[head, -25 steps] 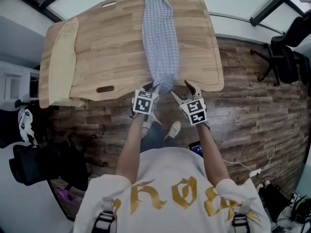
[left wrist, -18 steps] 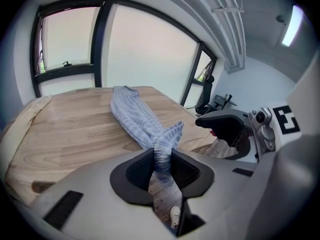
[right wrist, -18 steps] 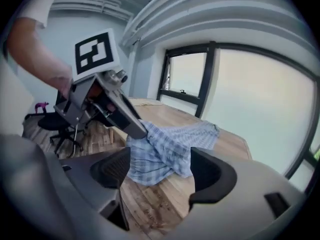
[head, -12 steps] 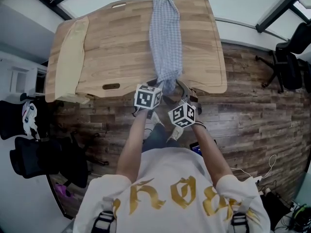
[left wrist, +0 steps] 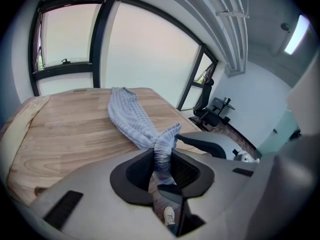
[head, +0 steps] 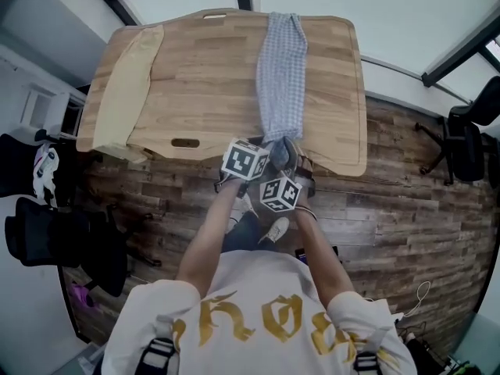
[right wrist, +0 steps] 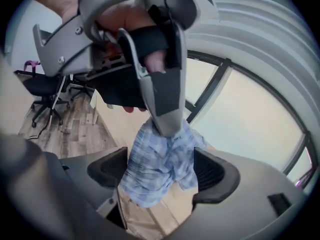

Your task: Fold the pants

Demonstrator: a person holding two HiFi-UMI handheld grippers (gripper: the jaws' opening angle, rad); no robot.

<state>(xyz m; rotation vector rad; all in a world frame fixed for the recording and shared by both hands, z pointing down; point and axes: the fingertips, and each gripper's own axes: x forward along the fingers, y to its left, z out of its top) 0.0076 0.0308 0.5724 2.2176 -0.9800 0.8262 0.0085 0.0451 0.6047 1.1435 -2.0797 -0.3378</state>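
Note:
Blue checked pants (head: 281, 76) lie in a long strip across the wooden table (head: 195, 84), from the far edge to the near edge. My left gripper (head: 270, 150) is shut on the pants' near end and holds it lifted off the table edge; in the left gripper view the cloth (left wrist: 131, 121) runs down between the closed jaws of that gripper (left wrist: 162, 159). My right gripper (head: 291, 162) sits just below and right of it. Its jaws have just been opening and stand wide, with the hanging cloth (right wrist: 155, 169) between them in the right gripper view (right wrist: 160, 176).
A beige folded cloth (head: 129, 84) lies along the table's left side. Black office chairs stand at the right (head: 461, 143) and the left (head: 55, 241) on the wood-plank floor. The person's shoes (head: 273, 229) are under the near table edge.
The right gripper has moved left and rolled, coming in close under the left gripper. The left gripper has raised the pants' end a little.

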